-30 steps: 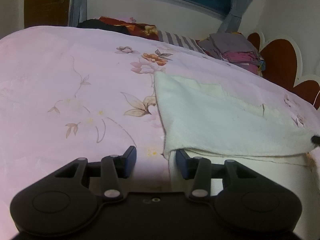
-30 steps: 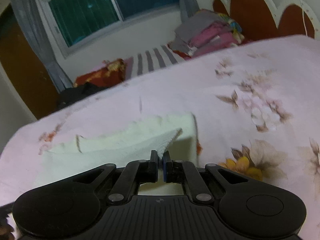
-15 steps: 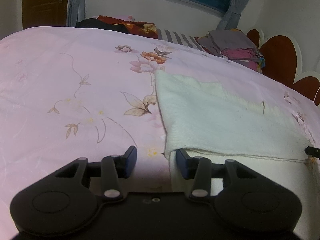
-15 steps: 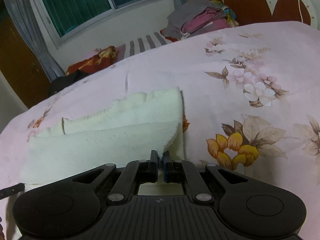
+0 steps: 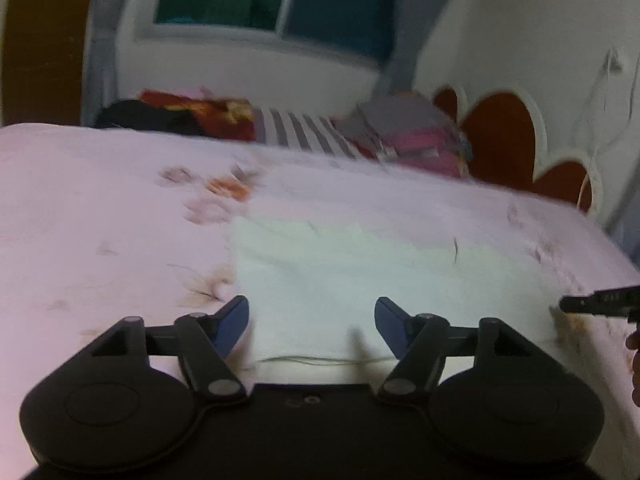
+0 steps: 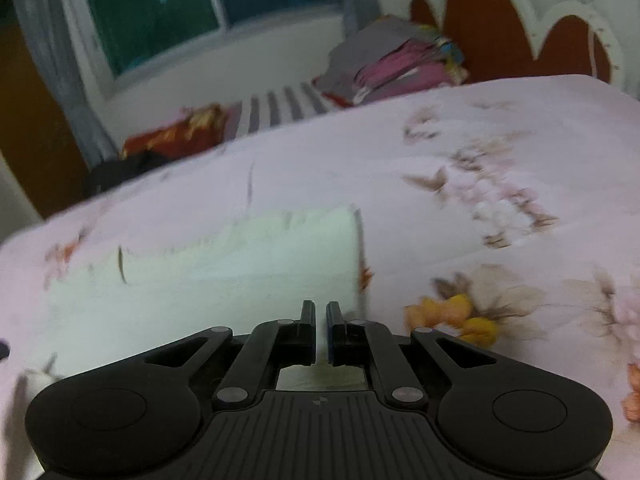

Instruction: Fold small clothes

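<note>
Left gripper [image 5: 311, 326] sits low in its own view with its blue-tipped jaws opening and nothing caught between them, the pale cloth [image 5: 360, 276] lying flat on the bed just beyond. Over in the other view the right gripper [image 6: 320, 330] has its jaws drawn nearly together; the cloth [image 6: 224, 264] lies right at the tips, but blur keeps me from saying whether a corner is pinched there. From where I stand the cloth looks doubled over once: a top layer lies across the middle of the frame with a second edge and a thin seam line showing beneath it at the near side. So I would judge one fold laid down, with at least another fold and some smoothing left. It rests on a pink bedspread [image 5: 100, 220] printed with brown and orange flowers, filling the middle band of both views. Along the top are a dark window [image 5: 272, 0] with grey curtains, a white wall, and at upper right a red headboard [image 5: 500, 136] with scalloped white trim. A heap of grey and pink clothes [image 6: 392, 64] sits beside it, and a striped cloth [image 5: 304, 136] and a red patterned one lie further left.
</note>
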### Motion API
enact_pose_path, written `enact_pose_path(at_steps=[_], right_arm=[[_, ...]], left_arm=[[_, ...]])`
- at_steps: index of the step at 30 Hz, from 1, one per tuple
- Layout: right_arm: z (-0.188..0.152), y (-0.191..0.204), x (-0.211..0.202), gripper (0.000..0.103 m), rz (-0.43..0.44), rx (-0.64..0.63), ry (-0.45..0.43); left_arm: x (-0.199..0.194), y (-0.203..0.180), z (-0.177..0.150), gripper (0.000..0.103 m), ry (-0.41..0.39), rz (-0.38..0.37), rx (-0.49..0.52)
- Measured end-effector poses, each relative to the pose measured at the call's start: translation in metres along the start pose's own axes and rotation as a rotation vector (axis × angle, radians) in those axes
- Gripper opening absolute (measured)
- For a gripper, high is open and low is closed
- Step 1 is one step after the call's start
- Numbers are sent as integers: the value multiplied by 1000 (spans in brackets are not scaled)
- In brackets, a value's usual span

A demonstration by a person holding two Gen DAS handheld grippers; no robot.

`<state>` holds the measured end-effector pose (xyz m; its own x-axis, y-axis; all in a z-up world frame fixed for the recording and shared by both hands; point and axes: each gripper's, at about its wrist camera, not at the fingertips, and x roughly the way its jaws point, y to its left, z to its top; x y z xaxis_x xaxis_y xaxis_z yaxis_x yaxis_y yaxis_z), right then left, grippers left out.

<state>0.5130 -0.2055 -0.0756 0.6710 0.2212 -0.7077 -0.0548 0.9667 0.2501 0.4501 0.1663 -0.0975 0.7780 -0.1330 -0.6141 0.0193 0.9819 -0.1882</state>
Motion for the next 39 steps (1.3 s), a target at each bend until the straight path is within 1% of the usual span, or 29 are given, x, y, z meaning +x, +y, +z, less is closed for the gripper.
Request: enact_pose_path(at_steps=[1, 2, 3, 5, 6, 7, 8, 10, 11, 12, 14, 16, 17, 18, 20, 21, 22, 24, 26, 27, 28, 29, 30, 32, 33, 35, 37, 38, 39], right_arm=[[-3, 3, 9, 4, -9, -4, 29], [-7, 4, 20, 4, -34, -9, 72], [-11, 4, 26, 4, -38, -11, 84], [-7, 6, 20, 4, -40, -27, 86], [-4, 6, 13, 4, -30, -30, 61], [-2, 5, 8, 4, -17, -35, 32], [0, 4, 8, 4, -13, -36, 25], [1, 3, 18, 4, -12, -31, 50], [1, 5, 26, 4, -17, -38, 68], [-2, 5, 32, 4, -28, -56, 82], [0, 7, 29, 4, -32, -64, 83], [6, 10, 21, 4, -19, -82, 37], [9, 12, 23, 4, -8, -92, 27], [13, 15, 30, 4, 6, -93, 40], [17, 20, 44, 4, 13, -109, 49], [19, 22, 52, 4, 12, -129, 47], [21, 21, 59, 4, 1, -139, 49], [27, 11, 67, 4, -27, -113, 42], [32, 1, 70, 4, -113, -103, 47], [34, -5, 67, 4, -105, -73, 43], [35, -6, 63, 4, -86, -48, 36], [35, 0, 59, 4, -58, -50, 22], [34, 11, 55, 4, -10, -67, 8], [29, 41, 57, 4, 95, -105, 23], [26, 59, 60, 4, 146, -124, 29], [18, 88, 68, 4, 209, -163, 52], [11, 102, 77, 4, 222, -191, 74], [7, 103, 80, 4, 216, -205, 81], [5, 99, 79, 4, 220, -212, 73]], left_arm=[[13, -2, -2, 62, 36, 9, 6], [26, -1, -5, 63, 93, 9, -2], [32, -1, -7, 62, 133, 26, 0], [19, -3, -2, 60, 72, 24, 22], [12, -4, 2, 61, 34, 12, 21], [11, -4, 4, 61, 14, 2, 18], [14, -5, 7, 61, 13, -17, 14], [31, -4, 7, 61, 57, -33, 10], [44, -1, 4, 62, 114, -39, -6], [50, 1, 2, 62, 135, -45, -13], [45, 1, 12, 62, 122, -40, -2], [46, 2, 23, 66, 76, -60, 6], [53, 2, 29, 68, 80, -65, 7], [64, 4, 37, 67, 91, -51, 12], [85, 6, 48, 68, 92, -38, 34], [99, 11, 53, 69, 107, -37, 33], [113, 17, 57, 69, 126, -37, 28], [120, 31, 61, 68, 115, -43, 30], [113, 35, 65, 68, 119, -35, 23], [106, 32, 65, 69, 101, -11, 17], [97, 25, 64, 71, 74, -13, 20], [91, 12, 62, 75, 53, -46, 41], [89, -2, 61, 77, 41, -65, 70], [90, -37, 55, 77, 37, -72, 127], [94, -52, 52, 76, 48, -65, 150], [105, -70, 45, 70, 81, -32, 156], [118, -75, 38, 68, 123, -20, 153], [122, -74, 34, 65, 125, -4, 178], [119, -70, 32, 60, 111, 18, 202]])
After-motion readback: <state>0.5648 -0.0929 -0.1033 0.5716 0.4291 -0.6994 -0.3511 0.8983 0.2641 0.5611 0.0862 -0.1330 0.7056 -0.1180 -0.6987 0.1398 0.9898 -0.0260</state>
